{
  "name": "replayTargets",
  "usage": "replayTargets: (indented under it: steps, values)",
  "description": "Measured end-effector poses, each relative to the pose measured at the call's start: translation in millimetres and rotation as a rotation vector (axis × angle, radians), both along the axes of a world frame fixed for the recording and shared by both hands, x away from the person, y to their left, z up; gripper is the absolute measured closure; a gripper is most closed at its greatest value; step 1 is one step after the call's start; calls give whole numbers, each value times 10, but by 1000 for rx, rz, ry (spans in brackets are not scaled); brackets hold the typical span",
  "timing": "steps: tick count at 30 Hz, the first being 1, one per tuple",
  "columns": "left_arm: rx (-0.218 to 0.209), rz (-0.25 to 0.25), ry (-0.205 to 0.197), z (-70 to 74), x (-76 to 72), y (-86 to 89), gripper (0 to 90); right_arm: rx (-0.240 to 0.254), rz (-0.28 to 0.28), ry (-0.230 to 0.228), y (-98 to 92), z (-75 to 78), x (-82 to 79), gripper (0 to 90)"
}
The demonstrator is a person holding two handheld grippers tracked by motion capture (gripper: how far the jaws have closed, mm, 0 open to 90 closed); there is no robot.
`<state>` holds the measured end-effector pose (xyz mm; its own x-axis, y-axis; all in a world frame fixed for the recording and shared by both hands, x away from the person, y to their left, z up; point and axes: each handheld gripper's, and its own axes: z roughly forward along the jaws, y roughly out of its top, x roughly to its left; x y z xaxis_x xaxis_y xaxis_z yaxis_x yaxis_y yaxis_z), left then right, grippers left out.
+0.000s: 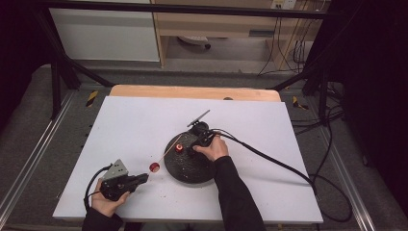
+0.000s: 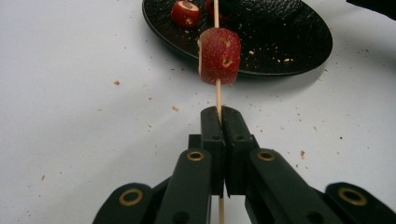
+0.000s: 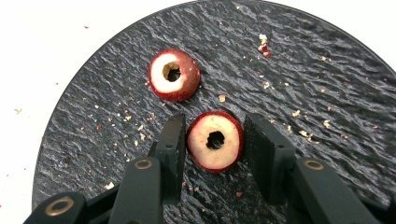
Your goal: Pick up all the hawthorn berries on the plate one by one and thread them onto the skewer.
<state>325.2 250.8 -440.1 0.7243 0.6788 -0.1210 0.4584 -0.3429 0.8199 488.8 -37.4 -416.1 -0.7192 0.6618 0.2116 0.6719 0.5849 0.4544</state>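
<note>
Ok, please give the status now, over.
Left gripper shut on skewer, one fruit piece threaded. Right gripper around second cored piece on black plate. Nothing in the way.

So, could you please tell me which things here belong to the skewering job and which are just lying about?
In the job:
- skewer
- threaded fruit piece
- cored piece between the right gripper jaws
- second cored piece
- black plate

Lying about:
- crumbs
</note>
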Motion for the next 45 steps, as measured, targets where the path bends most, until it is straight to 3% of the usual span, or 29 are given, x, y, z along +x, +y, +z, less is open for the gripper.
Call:
replayTargets:
  steps: [12, 20, 31, 45]
  values:
    - [-1, 0, -2, 3, -3, -2, 883, 17, -33, 19, -21, 74, -11, 612]
    - [-1, 1, -7, 11, -12, -10, 883, 50, -52, -10, -77, 197, -105, 613]
    - [-4, 2, -15, 17, -19, -24, 883, 198, -107, -52, -257, 250, -307, 614]
    - [-14, -2, -21, 26, -34, -59, 883, 413, -182, -126, -482, 151, -587, 615]
